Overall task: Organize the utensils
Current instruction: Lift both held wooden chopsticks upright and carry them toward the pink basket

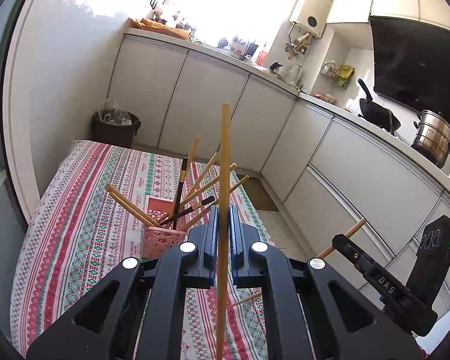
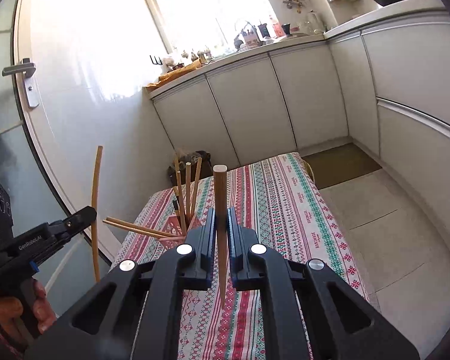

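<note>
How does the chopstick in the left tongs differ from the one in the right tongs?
The left chopstick is paler and sticks far above the left tongs; the right chopstick is darker brown and shows its taper to a point below the right tongs. Both are wooden, clamped roughly upright over the striped tablecloth.

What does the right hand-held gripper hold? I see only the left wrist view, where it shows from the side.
Observer: In the right wrist view, the right hand-held gripper is shut on a brown chopstick, with the thick round end up.
Operator: Where does the thin tip point?
Observer: Down, over the striped tablecloth.
Operator: Does that view show my left side too?
Observer: Yes, at its left edge. The left hand-held gripper clamps a pale chopstick, and a hand grips its handle below.
</note>
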`<action>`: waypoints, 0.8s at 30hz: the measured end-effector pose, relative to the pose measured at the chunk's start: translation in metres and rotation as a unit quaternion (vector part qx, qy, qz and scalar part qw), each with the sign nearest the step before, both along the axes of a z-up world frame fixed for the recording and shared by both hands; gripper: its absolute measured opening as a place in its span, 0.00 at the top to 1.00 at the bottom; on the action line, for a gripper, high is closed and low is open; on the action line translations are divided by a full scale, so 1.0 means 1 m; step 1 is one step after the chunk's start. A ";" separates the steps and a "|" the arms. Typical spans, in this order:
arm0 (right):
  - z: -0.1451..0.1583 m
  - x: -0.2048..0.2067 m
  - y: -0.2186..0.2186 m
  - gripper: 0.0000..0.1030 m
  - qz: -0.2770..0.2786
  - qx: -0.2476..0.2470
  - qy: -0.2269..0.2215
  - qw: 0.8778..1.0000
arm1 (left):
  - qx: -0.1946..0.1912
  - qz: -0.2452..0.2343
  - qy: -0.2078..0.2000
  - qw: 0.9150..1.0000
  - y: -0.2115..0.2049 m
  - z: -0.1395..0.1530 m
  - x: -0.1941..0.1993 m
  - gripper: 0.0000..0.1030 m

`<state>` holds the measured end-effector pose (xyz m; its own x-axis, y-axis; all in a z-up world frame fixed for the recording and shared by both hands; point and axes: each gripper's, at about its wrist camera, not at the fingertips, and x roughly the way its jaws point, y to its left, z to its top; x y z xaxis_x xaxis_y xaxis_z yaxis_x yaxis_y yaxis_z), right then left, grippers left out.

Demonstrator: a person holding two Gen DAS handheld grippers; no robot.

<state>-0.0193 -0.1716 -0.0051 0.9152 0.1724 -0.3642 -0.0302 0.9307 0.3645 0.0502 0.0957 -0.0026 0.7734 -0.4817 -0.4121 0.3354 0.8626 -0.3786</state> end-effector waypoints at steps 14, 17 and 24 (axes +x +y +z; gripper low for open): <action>-0.007 0.005 -0.005 0.92 0.013 0.031 0.003 0.999 | -0.196 -0.035 0.200 0.959 0.027 -0.034 0.020 0.94; -0.010 0.007 -0.006 0.92 0.017 0.042 0.011 0.999 | -0.185 -0.034 0.192 0.963 0.026 -0.027 0.016 0.94; -0.016 0.011 -0.008 0.92 0.010 0.030 0.038 0.999 | -0.068 -0.053 0.264 0.961 -0.003 -0.054 0.018 0.94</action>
